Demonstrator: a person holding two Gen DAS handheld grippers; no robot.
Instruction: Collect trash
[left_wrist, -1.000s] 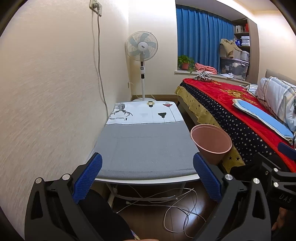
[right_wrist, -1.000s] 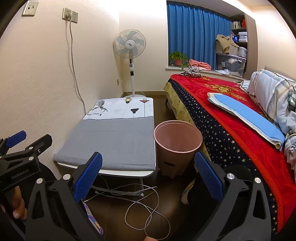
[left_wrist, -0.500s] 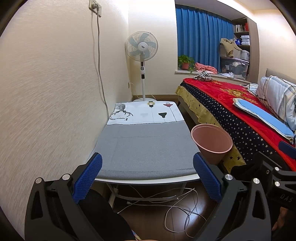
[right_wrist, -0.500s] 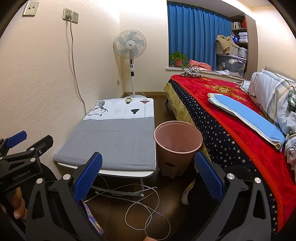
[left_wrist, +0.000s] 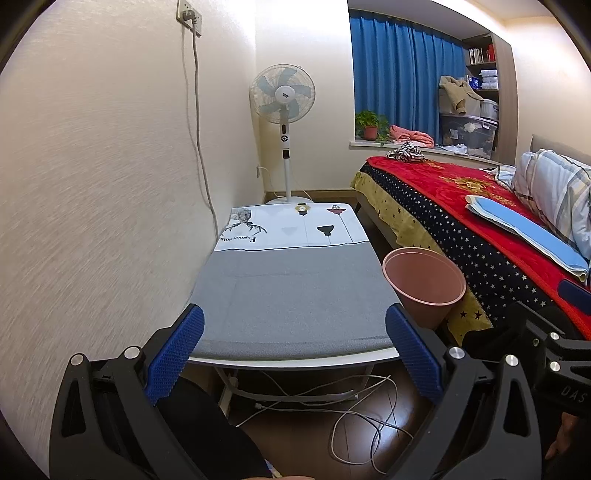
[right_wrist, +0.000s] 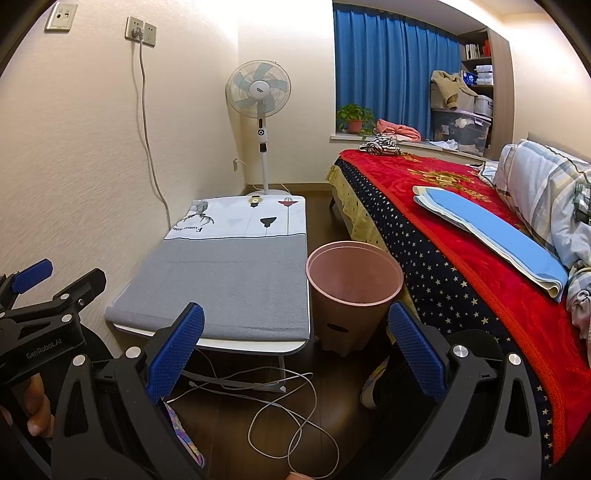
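- Right wrist view showed the pink bin (right_wrist: 354, 291) standing upright on the floor, just beside the low table (right_wrist: 229, 280) and against the bed (right_wrist: 461, 236); no trash was visible on the table or in the bin.
- The bin looked like light, stiff plastic, probably best gripped at its rim or by the slot low on its wall.
- Both the right gripper (right_wrist: 295, 350) and the left gripper (left_wrist: 293, 354) were spread wide and held nothing.
- Beyond the bin, the table's cloth bore mirrored lettering, unreadable; the left gripper's body read "GenRobot.AI". A fan (right_wrist: 258, 90) stood behind the table.
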